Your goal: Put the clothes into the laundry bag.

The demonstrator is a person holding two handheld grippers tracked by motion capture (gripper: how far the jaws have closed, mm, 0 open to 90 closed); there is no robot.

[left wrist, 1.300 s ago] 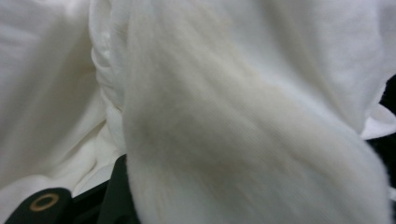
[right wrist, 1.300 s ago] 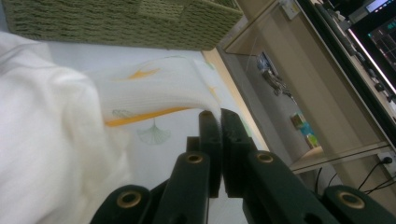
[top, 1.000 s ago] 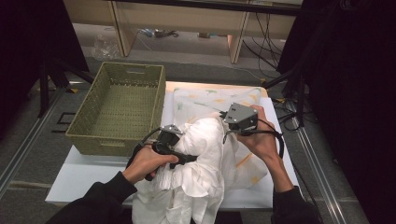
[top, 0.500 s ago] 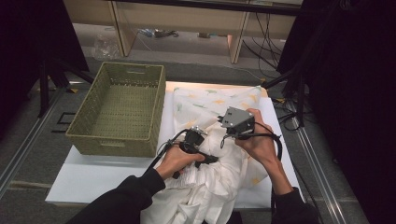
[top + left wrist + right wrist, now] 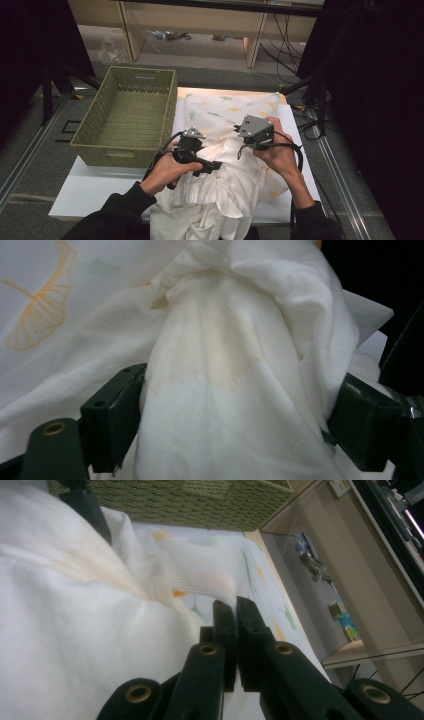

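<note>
White garment (image 5: 220,185) is bunched on the table (image 5: 90,187), lying on a leaf-print sheet (image 5: 225,107); its lower part hangs over the near table edge. The green wicker basket (image 5: 127,115) is seen at the table's left side, just beside the sheet.

Left gripper (image 5: 235,425): jaws spread wide, a thick fold of the garment is bulked between them. Cloth touches both jaw faces, but no clamping is seen. In the high view the left gripper (image 5: 192,150) is laid over the garment's left side.

Right gripper (image 5: 236,615): jaws pinched together on a thin ribbed edge of the garment, probably a cuff or hem; blur prevents a firm call. In the high view the right gripper (image 5: 252,132) is held at the garment's upper edge, near the left one.
</note>
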